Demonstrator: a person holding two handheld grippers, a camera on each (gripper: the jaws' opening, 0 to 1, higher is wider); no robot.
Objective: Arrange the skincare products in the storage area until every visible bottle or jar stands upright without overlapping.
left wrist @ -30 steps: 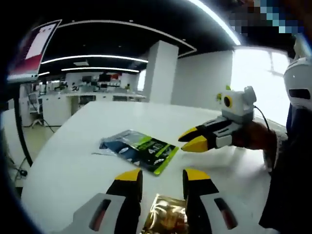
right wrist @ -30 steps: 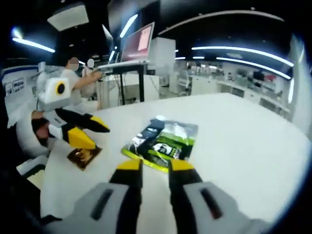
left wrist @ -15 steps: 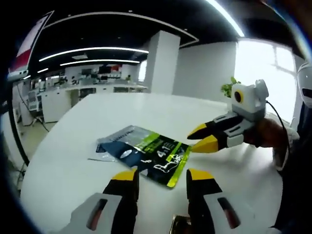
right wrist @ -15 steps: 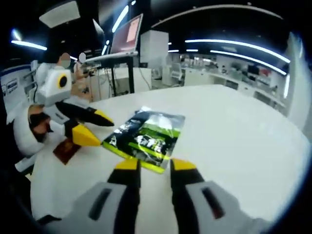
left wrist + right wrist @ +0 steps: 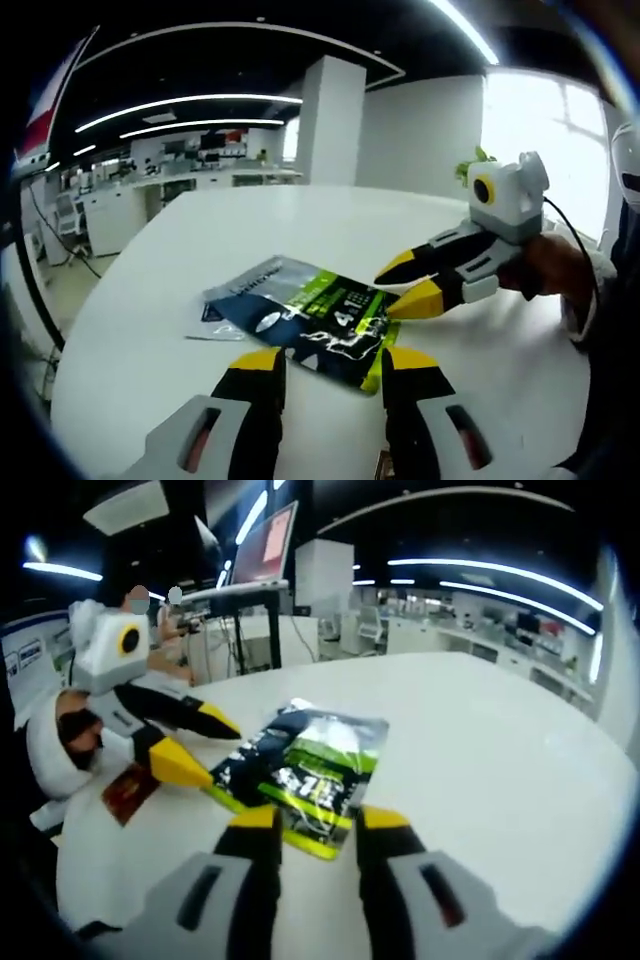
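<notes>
Left gripper view, going left to right: white desk (image 5: 150,300), then a flat foil pouch (image 5: 300,320) lying on it, dark blue-black on one half and lime green with white print on the other, glossy, with a pale sachet edge (image 5: 205,325) poking out from under its left side. Left hand-held gripper (image 5: 325,365) has yellow-tipped jaws apart, clamped on nothing, tips at the pouch's near edge. To the right, the right hand-held gripper (image 5: 405,285) comes in with jaws parted, the lower tip touching or just over the pouch's right edge; can't tell if it has bitten yet. Right gripper view, left to right: a small dark red-brown packet (image 5: 128,790) flat on the desk (image 5: 480,760) beside the left hand-held gripper (image 5: 205,750), jaws spread, lower tip at the pouch (image 5: 305,765) edge; the right hand-held gripper (image 5: 315,825) jaws are apart at the near green corner. Handling guess: the pouch looks light, thin, floppy and slick, so it will likely sag or slide if pushed; best to pinch a sealed edge or corner rather than the middle. No bottles or jars to be seen, just flat packs, and the pouch overlaps the pale sachet, so the task looks far from done.
</notes>
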